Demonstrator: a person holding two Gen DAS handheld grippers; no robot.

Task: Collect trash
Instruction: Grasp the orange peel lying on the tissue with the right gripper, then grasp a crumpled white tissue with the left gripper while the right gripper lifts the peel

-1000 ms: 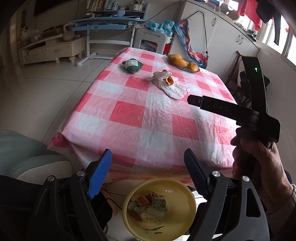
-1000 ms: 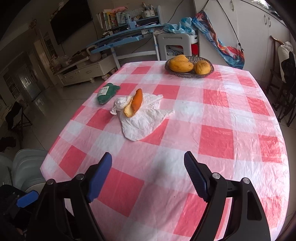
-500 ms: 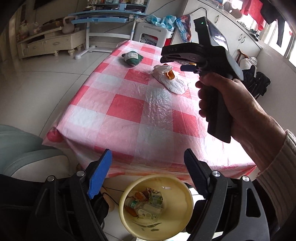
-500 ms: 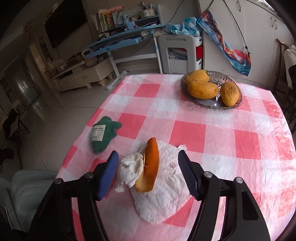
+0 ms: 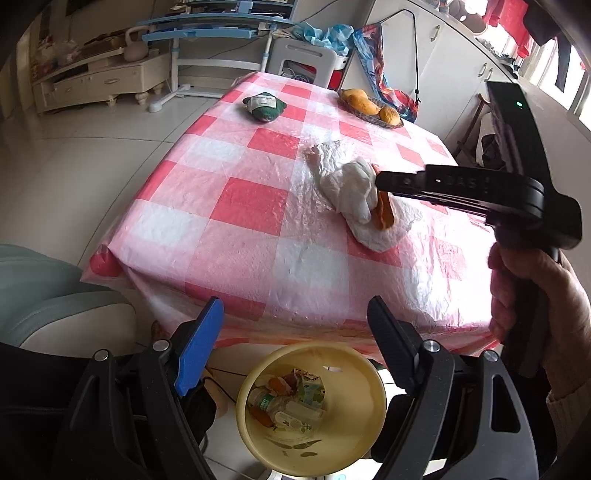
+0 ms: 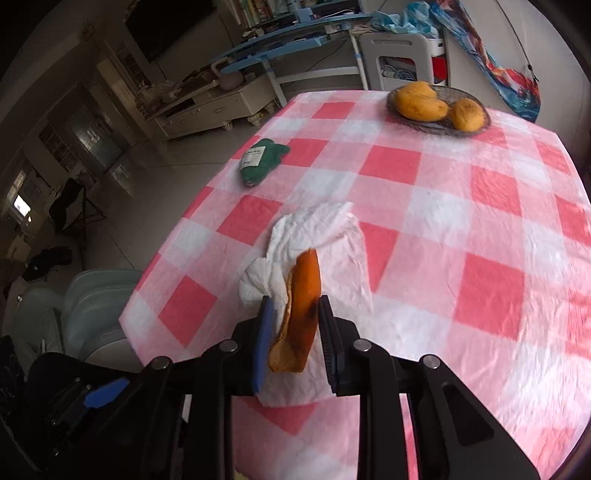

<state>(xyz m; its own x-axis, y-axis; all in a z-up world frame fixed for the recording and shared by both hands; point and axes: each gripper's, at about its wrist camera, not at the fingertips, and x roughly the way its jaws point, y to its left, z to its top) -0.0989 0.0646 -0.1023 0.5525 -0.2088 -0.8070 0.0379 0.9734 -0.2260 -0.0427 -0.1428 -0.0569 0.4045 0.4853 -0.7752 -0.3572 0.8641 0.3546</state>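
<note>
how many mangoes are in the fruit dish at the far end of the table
2 clearly visible: a larger mango on the left of the fruit dish and a rounder mango on the right. Another may be hidden behind them.

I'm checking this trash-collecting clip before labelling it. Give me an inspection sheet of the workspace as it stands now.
Surface: table under a red and white checked plastic cloth.
Job's things: orange peel on crumpled white tissue; yellow bin on the floor at the table's near edge, with a bottle and wrappers inside.
Clutter: green pouch with a white label; fruit bowl holding mangoes at the far end.
Grippers: right tongs have just been closing and now pinch the peel; left tongs open, empty, above the bin.
Cables: a thin cord beside the bin.
Surroundings: tiled floor, blue desk, white cabinets, a grey seat by the table.
</note>
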